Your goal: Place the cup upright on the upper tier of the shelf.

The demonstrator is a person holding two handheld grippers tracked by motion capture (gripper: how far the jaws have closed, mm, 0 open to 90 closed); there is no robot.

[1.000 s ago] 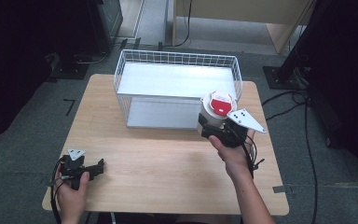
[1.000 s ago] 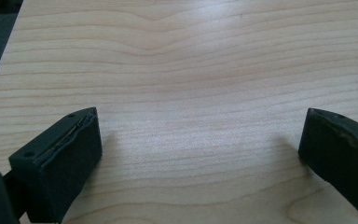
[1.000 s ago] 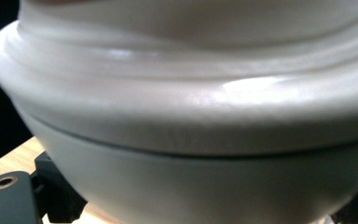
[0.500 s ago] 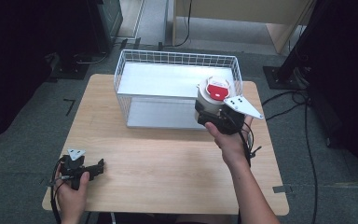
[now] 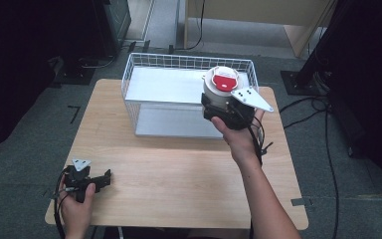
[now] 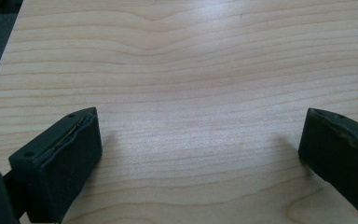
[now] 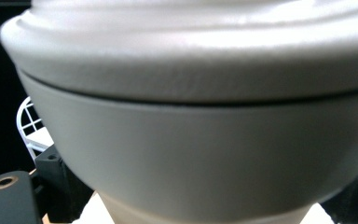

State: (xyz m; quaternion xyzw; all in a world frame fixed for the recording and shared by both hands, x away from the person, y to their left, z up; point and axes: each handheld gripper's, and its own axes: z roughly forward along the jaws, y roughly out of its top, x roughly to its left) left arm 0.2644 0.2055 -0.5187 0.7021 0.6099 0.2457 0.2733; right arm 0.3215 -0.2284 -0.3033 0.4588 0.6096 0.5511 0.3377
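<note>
Item one, my right gripper (image 5: 219, 102): its jaws are clamped low on the body of a grey lidded container (image 5: 222, 88), one jaw at each side, so the wide top overhangs the grip and the thing rides upright. In the right gripper view the container (image 7: 200, 140) crowds the lens, a pale lid seated on a darker grey wall with a thin dark seam between, and dark jaw edges show at the lower corners. The lid carries a red round label (image 5: 226, 79). I hold the container raised above the right end of the wire basket (image 5: 144, 62), at about two o'clock on the table (image 5: 179, 184), because I judge the job in hand is to lower it inside; holding it low on the wall should let it go down past the rim. Contents of the container: cannot tell, lid on. Contents of the basket: a flat white panel (image 5: 166, 84) along the bottom, nothing else that I can make out. Item two, my left gripper (image 5: 92, 183): parked at about eight o'clock near the table's front edge, resting in the hand, its jaws spread wide with bare wood between them in the left gripper view, gripping nothing; I judge it idle, kept clear of the basket.
</note>
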